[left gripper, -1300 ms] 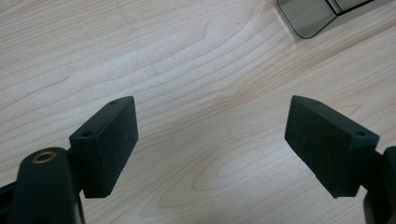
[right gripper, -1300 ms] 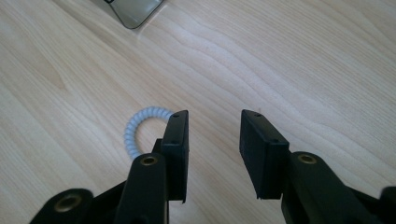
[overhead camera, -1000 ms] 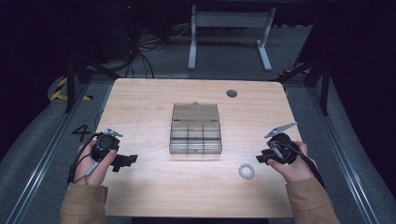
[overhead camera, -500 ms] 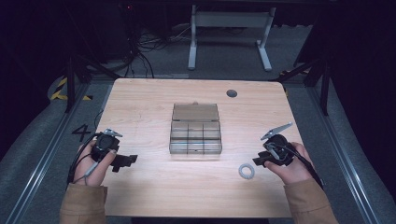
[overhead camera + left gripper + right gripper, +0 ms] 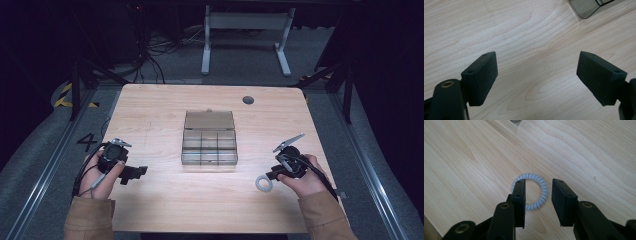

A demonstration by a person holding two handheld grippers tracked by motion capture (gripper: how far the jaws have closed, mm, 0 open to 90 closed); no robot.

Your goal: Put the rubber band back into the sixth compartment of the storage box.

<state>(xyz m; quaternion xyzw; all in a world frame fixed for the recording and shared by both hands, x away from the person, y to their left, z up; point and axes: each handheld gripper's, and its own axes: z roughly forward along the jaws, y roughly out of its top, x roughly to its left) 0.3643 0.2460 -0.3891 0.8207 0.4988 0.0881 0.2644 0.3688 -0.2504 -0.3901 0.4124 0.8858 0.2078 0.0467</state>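
A pale blue-grey spiral hair tie (image 5: 534, 175) lies flat on the wooden table (image 5: 150, 115), near its front right. My right gripper (image 5: 539, 185) hovers low over it, open with a narrow gap. One jaw covers the tie's left side, the other stands just past its right edge. From above, the right gripper (image 5: 272, 176) reaches the hair tie (image 5: 263, 183). A clear compartment box (image 5: 209, 145) with its lid folded back sits mid-table. My left gripper (image 5: 136, 173) rests at the front left, wide open (image 5: 537, 62) over bare wood.
A corner of the clear box (image 5: 586, 7) shows at the top right of the left gripper view. A dark round grommet (image 5: 248, 100) sits near the table's far edge. Bare wood surrounds the box on all sides.
My right gripper has moved left and toward the front edge, from beside the hair tie to over it. The left gripper has stayed put.
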